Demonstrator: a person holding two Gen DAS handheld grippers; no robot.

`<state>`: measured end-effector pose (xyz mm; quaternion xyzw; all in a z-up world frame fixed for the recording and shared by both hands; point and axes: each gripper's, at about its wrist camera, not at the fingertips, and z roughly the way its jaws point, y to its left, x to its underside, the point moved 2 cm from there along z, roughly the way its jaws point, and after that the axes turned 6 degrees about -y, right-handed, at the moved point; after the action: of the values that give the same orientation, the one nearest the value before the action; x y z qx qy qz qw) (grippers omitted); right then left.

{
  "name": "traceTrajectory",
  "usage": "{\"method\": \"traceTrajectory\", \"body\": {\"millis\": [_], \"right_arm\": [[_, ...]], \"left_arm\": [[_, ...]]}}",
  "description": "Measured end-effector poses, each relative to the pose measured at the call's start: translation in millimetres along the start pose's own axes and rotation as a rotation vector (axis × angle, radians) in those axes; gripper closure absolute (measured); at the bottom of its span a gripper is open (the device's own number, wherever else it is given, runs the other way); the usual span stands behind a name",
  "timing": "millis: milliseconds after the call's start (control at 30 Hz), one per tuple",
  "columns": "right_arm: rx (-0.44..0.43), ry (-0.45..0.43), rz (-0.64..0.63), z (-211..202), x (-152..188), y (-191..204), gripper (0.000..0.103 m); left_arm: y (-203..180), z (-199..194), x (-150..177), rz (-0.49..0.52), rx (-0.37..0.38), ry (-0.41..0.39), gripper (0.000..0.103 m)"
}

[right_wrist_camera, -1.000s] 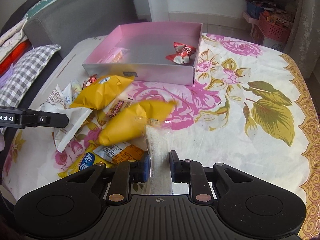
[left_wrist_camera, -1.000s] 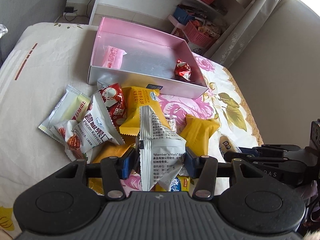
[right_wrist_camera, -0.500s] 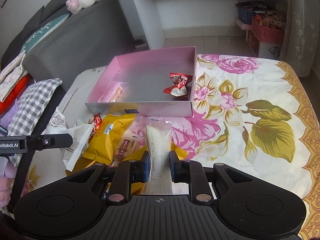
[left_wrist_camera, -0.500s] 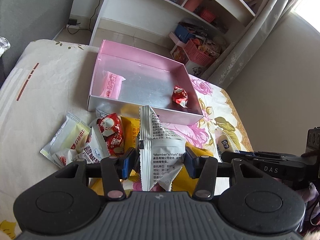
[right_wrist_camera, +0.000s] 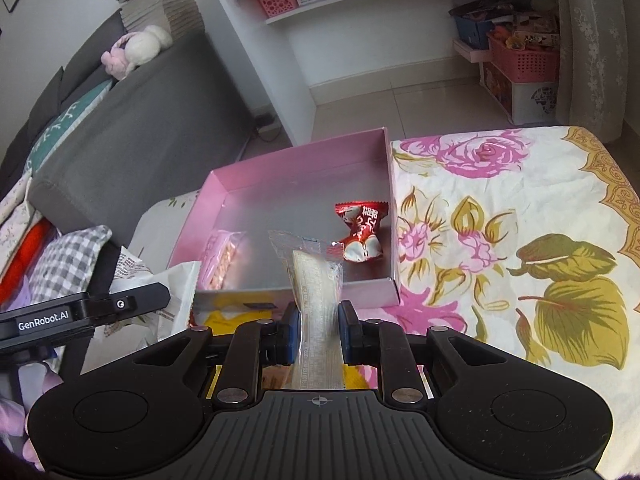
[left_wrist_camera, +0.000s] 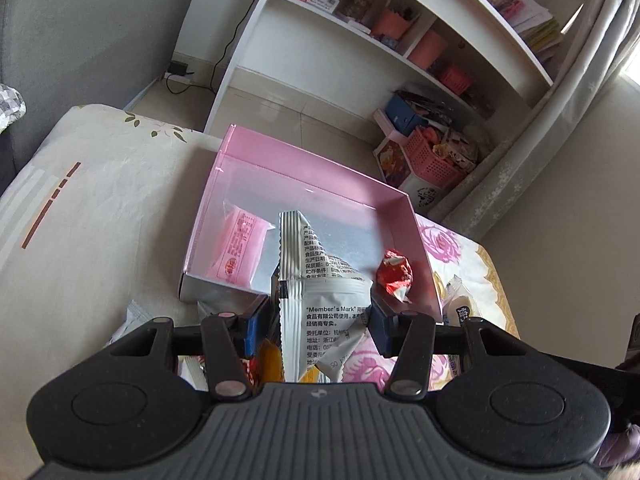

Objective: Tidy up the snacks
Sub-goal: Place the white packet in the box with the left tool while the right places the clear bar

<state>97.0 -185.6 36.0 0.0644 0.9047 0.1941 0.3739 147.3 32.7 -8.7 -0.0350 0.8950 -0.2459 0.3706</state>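
Counted two handheld grippers, each clamped on one snack. Left gripper [left_wrist_camera: 318, 322] closed on a white crinkle-edged foil packet printed with black text [left_wrist_camera: 320, 300], held upright over the near wall of a shallow pink cardboard box with a silvery floor [left_wrist_camera: 316, 172]. Right gripper [right_wrist_camera: 319, 334] pinched tight on a slim clear-wrapped pale bar [right_wrist_camera: 318, 292], likewise raised over the box's near wall. Found two snacks lying inside the box: a pink flat sachet [left_wrist_camera: 238, 246] at the left, a red-and-white twist-wrapped candy [right_wrist_camera: 360, 230] at the right, well apart. Saw several more packets, yellow ones [right_wrist_camera: 224, 318] among them, heaped on the near side of the box, too hidden by the grippers to count. Rested all on a table under a cream cloth printed with pink roses and olive leaves [right_wrist_camera: 520, 240]. Noted one grey sofa [right_wrist_camera: 140, 120] at the far left, one white shelf unit [left_wrist_camera: 360, 40] beyond, pink plastic baskets [right_wrist_camera: 524, 60] on the tiled floor.
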Motion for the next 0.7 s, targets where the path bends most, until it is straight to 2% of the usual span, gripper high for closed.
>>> {"method": "traceTrajectory", "body": {"millis": [300,433,567,700], "right_arm": [[-0.037,-0.133,0.042,24,-16,-5,0.084],[-0.065,-0.180,0.085,40,-25,-7,0.084],[-0.080,-0.190,0.084,56,-33,-4,0.084],[-0.089,-0.173,0.069,72,-33,-1,0.084]], "left_arm": [[-2,22,-3,0.026,-0.039,-0.123,0.056],[-9,38,-2,0.084,-0.047,-0.115,0.056],[-16,51,-5,0.166,-0.035,-0.105,0.055],[-8,63,-1,0.165,-0.044,-0.064,0.055]]}}
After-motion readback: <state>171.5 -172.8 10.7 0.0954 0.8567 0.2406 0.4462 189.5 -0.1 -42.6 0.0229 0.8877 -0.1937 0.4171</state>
